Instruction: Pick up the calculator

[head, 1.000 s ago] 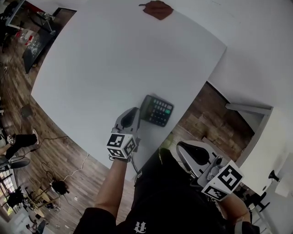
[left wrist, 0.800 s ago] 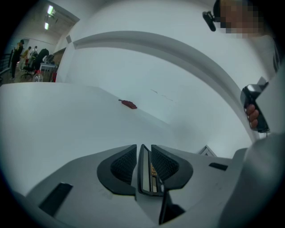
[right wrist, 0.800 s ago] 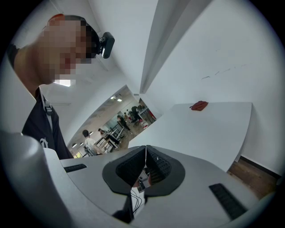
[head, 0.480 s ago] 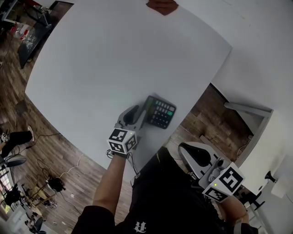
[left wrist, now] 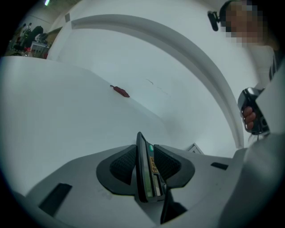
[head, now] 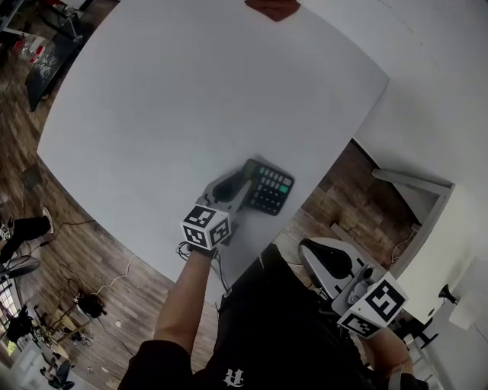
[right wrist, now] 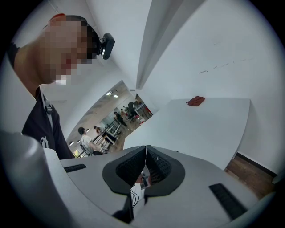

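A dark calculator [head: 270, 189] with a green key lies on the white table [head: 183, 99] near its front right edge. My left gripper [head: 242, 181] reaches over the calculator's left edge. In the left gripper view the calculator [left wrist: 148, 171] stands edge-on between the two black pads [left wrist: 123, 164], which press on its back and its face. My right gripper [head: 311, 250] hangs off the table beside the person's body, well clear of the calculator. Its pads [right wrist: 133, 167] meet with nothing between them.
A small reddish-brown thing [head: 272, 6] lies at the table's far edge; it also shows in the left gripper view [left wrist: 121, 91] and the right gripper view [right wrist: 196, 101]. Wood floor [head: 46, 198] surrounds the table. A white wall [head: 427, 91] stands at the right.
My left gripper has slid forward and down onto the calculator's left edge, and the calculator now sits between its jaws. The right gripper has barely moved.
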